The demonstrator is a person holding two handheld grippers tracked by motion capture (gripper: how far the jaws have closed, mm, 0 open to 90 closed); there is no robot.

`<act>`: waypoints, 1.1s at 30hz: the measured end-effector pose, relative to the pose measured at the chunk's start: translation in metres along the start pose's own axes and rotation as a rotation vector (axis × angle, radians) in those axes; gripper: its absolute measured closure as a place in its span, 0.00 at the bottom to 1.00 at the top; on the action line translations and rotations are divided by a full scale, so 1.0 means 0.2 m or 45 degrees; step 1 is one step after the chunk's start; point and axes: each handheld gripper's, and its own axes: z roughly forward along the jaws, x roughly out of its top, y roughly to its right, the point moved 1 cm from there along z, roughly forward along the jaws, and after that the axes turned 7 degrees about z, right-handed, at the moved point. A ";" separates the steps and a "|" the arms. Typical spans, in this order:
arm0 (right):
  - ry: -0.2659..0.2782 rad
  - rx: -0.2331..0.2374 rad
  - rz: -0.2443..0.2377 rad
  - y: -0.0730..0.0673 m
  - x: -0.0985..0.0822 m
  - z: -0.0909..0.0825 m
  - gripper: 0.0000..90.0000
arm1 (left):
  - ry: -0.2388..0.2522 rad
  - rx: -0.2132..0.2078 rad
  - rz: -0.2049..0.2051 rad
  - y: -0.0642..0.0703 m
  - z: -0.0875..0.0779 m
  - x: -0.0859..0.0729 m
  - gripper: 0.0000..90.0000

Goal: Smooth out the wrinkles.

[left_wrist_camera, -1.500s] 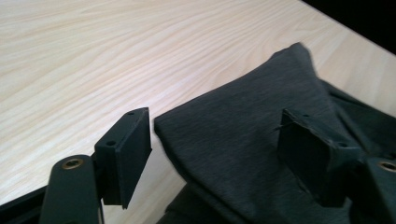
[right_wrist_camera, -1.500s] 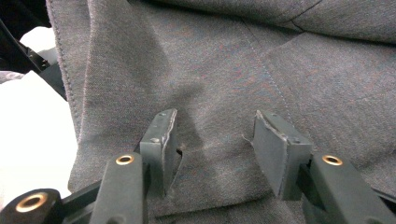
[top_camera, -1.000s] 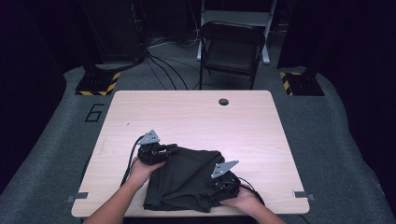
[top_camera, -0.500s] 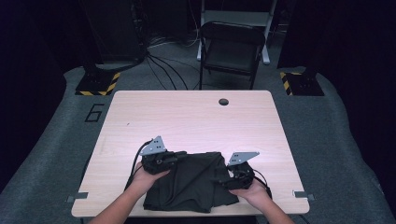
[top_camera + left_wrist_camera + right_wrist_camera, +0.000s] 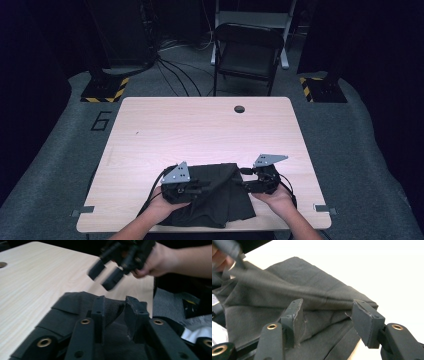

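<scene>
A dark grey cloth [image 5: 217,197] lies folded near the front edge of the pale wooden table [image 5: 200,130]. My left gripper [image 5: 204,189] lies low over the cloth's left half and points right. In the left gripper view its jaws [image 5: 113,313] have just been opening; a raised fold of the cloth [image 5: 112,307] stands between them, and the pads do not press it. My right gripper [image 5: 245,184] points left at the cloth's right edge. In its own view my right gripper [image 5: 327,315] is open, with the cloth [image 5: 294,282] spread beyond and under it.
A round cable hole [image 5: 239,108] sits near the table's far edge. A folding chair [image 5: 247,50] stands behind the table, with cables on the floor beside it. The person's hands come in over the front edge. The right gripper [image 5: 107,275] shows blurred in the left gripper view.
My left gripper has moved right and toward the front edge, carrying the cloth's left side over itself. My right gripper has drawn back to the right, off the cloth. The cloth looks narrower.
</scene>
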 end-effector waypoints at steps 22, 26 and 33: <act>-0.086 0.113 -0.134 -0.17 0.19 0.21 0.45 | -0.015 0.232 -0.100 -0.16 -0.22 -0.17 0.47; -0.175 0.126 -0.137 -0.18 0.09 0.25 0.46 | -0.072 0.273 -0.166 -0.23 -0.20 -0.26 0.43; -0.311 0.128 -0.204 -0.20 -0.10 0.28 0.46 | -0.163 0.354 -0.198 -0.27 -0.19 -0.35 0.37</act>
